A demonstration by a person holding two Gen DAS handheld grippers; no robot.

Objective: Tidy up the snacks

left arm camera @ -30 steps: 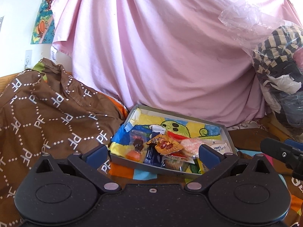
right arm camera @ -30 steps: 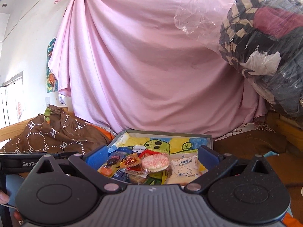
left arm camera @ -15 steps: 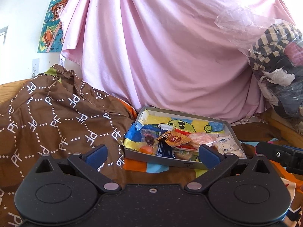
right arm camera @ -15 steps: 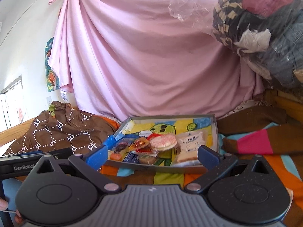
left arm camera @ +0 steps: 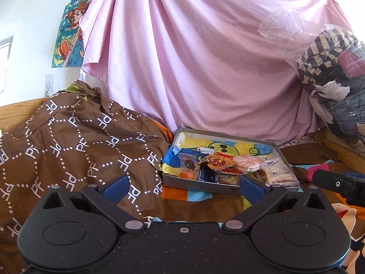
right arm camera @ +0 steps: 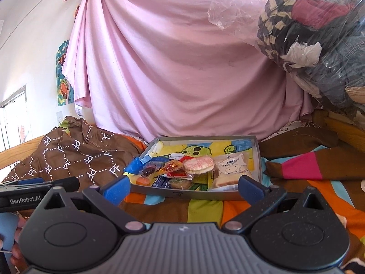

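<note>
Right wrist view showed that you had drawn both grippers back from the shallow grey tray [right arm camera: 196, 193], so the right gripper [right arm camera: 184, 187] and left gripper [left arm camera: 184, 186] hung short of its near rim, jaws spread wide and holding nothing. That suggested the sorting had yet to start. Crinkly plastic-wrapped snacks [right arm camera: 182, 171] lay heaped in the tray's near half, a round pink-speckled wafer [right arm camera: 199, 164] topmost beside a flat toast packet [right arm camera: 230, 166], on soft striped bedding [right arm camera: 205, 210].
</note>
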